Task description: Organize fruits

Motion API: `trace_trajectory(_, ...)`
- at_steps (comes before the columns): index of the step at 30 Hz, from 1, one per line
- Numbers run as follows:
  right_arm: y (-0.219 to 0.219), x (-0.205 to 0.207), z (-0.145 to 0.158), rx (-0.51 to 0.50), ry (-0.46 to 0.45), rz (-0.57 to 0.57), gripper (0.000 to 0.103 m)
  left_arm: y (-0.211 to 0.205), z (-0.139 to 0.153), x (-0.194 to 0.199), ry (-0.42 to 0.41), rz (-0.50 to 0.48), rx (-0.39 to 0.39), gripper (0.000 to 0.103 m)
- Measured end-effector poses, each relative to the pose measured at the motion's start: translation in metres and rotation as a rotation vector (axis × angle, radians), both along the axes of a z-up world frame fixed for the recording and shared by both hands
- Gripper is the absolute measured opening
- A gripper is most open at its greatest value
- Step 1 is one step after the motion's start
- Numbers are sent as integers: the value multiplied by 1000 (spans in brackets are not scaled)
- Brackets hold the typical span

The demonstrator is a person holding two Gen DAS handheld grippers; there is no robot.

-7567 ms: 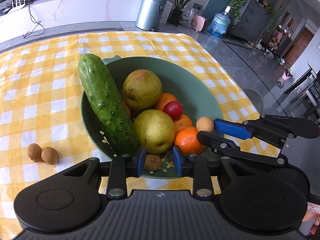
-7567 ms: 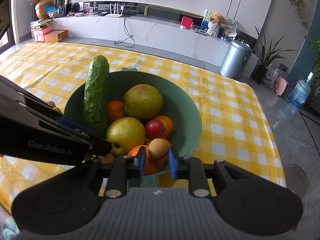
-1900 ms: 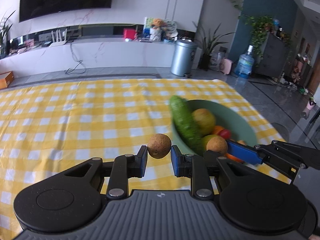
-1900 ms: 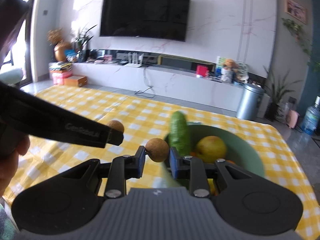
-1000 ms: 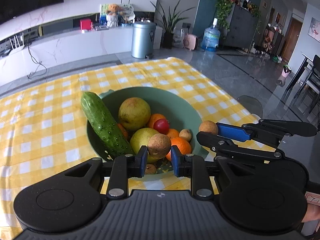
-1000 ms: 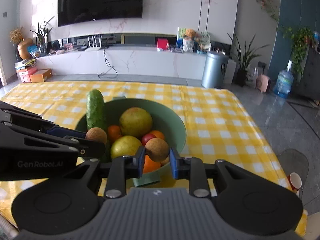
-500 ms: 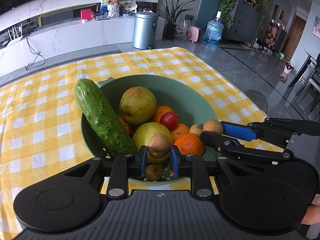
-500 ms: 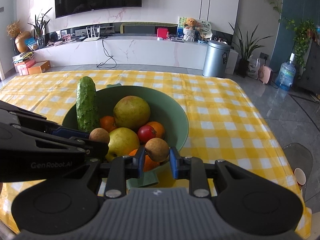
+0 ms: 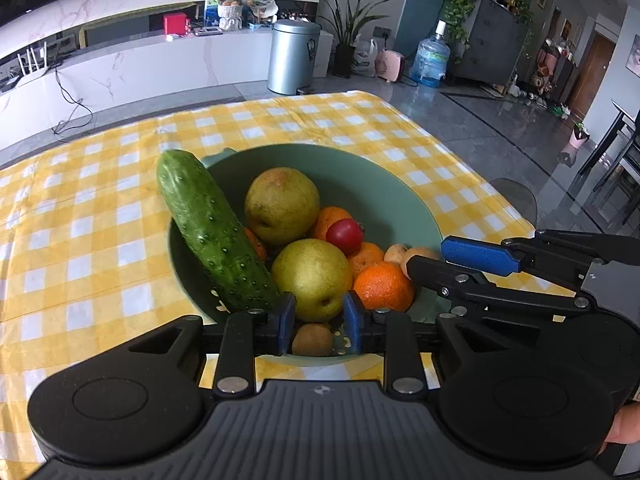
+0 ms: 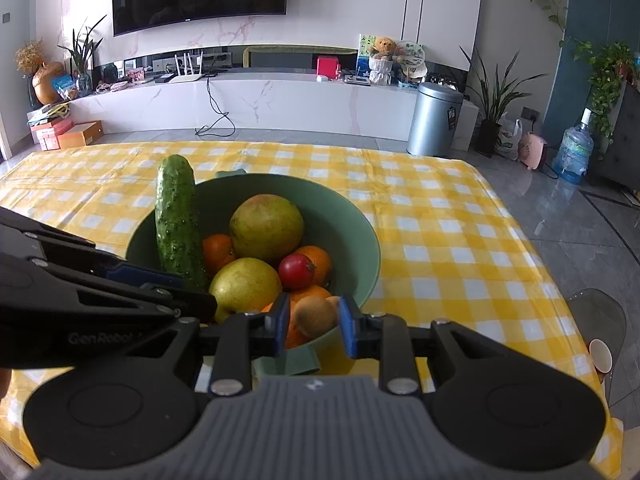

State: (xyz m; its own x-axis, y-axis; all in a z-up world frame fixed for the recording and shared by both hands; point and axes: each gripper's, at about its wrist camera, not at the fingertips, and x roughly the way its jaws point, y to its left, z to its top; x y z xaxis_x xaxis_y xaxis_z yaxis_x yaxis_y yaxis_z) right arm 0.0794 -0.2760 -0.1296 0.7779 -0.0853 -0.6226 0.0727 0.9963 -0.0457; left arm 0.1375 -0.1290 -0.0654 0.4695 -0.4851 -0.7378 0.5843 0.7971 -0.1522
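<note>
Currently your left tongs (image 9: 319, 322) stand apart over the bowl (image 9: 400, 184), a small brown fruit (image 9: 312, 340) loose below them. Your right tongs (image 10: 313, 322) also stand apart around another brown fruit (image 10: 316, 317); withdraw both straight upward, avoiding the cucumber (image 9: 212, 232).

The cucumber (image 9: 212, 232) and piled pears (image 9: 312, 284) crowd the bowl (image 9: 384, 176) — its far wall stays bare.

A green bowl (image 9: 404, 200) was filled with two yellow-green pears (image 9: 282, 205), oranges (image 9: 383, 286), a red tomato (image 9: 344, 236) and small brown longans (image 9: 312, 340). A bumpy cucumber (image 9: 212, 230) was propped against its nine o'clock rim.
</note>
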Motion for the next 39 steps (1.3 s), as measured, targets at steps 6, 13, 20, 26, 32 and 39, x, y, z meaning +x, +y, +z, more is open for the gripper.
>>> trace_trajectory(6,0,-5,10,-8,-28,-10,36,9,21,-12,-64,16,0,44)
trace_trajectory(13,1,-30,41,0,-129,-47,62,22,54,-40,-206,47,11,57)
trace_trajectory(20,8,-72,76,39,-253,-64,83,37,79,-75,-343,91,16,72)
trace_trajectory(26,21,-108,88,50,-327,-43,95,57,84,-95,-382,184,-43,86)
trace_trajectory(32,31,-136,88,71,-376,-32,99,73,85,-116,-477,269,-49,92)
trace_trajectory(39,40,-150,75,124,-382,-26,99,82,75,-131,-549,338,-12,95)
